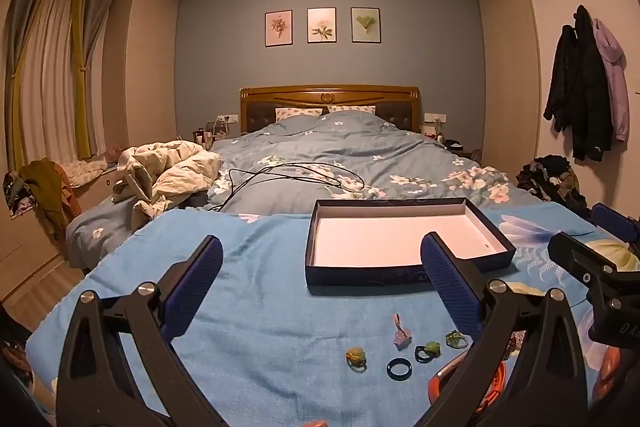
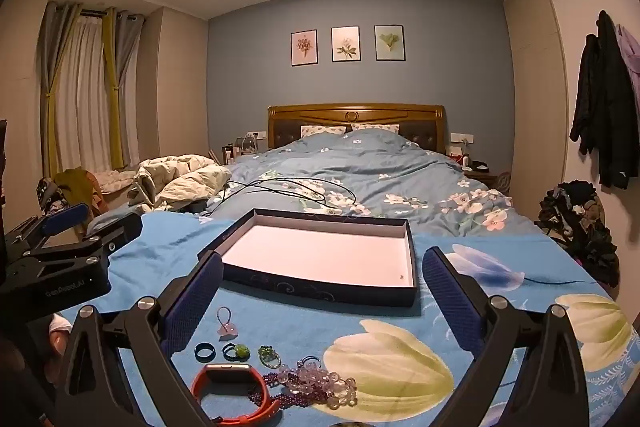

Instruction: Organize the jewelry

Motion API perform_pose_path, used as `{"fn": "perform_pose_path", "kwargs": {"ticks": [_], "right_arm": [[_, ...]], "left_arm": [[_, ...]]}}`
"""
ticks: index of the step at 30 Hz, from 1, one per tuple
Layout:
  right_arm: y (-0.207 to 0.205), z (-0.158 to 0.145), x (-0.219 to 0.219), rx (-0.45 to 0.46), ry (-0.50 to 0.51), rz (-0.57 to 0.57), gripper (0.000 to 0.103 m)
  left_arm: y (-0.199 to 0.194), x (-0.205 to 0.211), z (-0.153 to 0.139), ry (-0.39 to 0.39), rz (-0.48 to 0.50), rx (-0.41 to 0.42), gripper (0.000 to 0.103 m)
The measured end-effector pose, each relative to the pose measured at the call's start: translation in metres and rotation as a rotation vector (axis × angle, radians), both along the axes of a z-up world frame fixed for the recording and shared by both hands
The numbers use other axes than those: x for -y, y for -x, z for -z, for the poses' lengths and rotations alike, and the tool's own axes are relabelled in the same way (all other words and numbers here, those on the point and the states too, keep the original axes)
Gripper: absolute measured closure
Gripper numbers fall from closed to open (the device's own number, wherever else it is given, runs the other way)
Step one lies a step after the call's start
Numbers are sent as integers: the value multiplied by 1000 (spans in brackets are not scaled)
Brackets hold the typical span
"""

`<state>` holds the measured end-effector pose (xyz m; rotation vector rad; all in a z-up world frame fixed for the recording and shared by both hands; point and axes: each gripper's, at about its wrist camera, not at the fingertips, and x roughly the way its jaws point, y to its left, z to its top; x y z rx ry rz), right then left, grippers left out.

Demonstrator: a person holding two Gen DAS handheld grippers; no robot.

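Observation:
A dark blue box (image 1: 384, 273) with a white floor lies open on the blue floral cloth; it also shows in the right wrist view (image 2: 320, 289). In front of it lie small jewelry pieces: an orange-green ring (image 1: 355, 357), a black ring (image 1: 398, 367), a green-stone ring (image 1: 427, 350), a green bead ring (image 1: 456, 339) and a pink pendant (image 1: 401, 334). The right wrist view adds an orange-red watch band (image 2: 234, 393) and purple bead bracelets (image 2: 316, 387). My left gripper (image 1: 322, 279) is open above the cloth. My right gripper (image 2: 320, 291) is open, empty, above the jewelry.
The cloth covers the foot of a bed (image 1: 344, 147) with a flowered quilt and a black cable (image 1: 296, 173). A crumpled beige duvet (image 1: 168, 171) lies at the left. Coats (image 1: 580, 87) hang on the right wall.

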<state>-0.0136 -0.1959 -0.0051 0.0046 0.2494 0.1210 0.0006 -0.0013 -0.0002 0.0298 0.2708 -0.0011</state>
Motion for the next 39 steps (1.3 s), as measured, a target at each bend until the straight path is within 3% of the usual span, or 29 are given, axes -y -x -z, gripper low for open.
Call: {"fn": "perform_pose_path", "kwargs": {"ticks": [12, 39], "right_arm": [[6, -8, 1, 15, 3, -17, 7], [3, -3, -1, 7, 3, -21, 7]], "left_arm": [[3, 4, 1, -16, -5, 36, 6], [5, 4, 0, -9, -4, 32, 6]]}}
